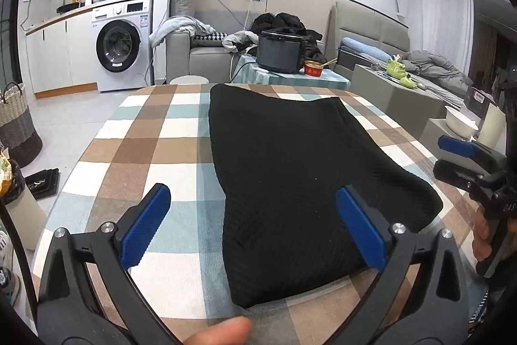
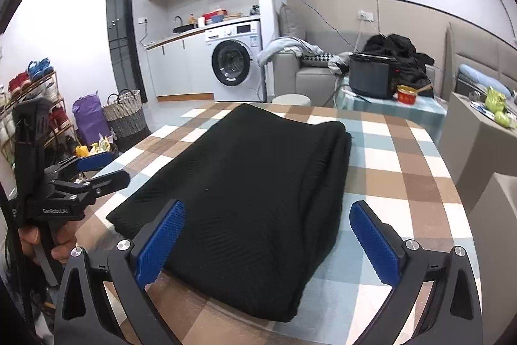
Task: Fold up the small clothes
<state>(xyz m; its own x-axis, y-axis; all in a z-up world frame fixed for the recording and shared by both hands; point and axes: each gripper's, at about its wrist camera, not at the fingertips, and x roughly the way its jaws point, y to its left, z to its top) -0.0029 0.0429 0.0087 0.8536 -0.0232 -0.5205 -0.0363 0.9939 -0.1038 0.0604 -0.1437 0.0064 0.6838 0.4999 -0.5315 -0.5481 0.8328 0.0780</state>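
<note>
Black garment (image 1: 290, 183), folded into a thick oblong, lies flat on the checked bench (image 1: 145, 144), long axis running away from the person.

Left tongs (image 1: 255, 225): blue pads spread wide, nothing pinched. They tilt down toward the near end of the garment; the right-hand pad shows over the cloth's near edge, the left-hand pad over bare checked cover. Contact with the cloth cannot be told. A fingertip (image 1: 226, 332) shows at the bottom edge of the left wrist view.

Right tongs (image 2: 268, 238): also spread wide, empty, tilted down over the garment's near end. One pad sits over the cloth, the other over the bench cover beside it.

Each view shows the other tongs off to the side, gripped by a hand (image 2: 48, 244) at the handle.
</note>
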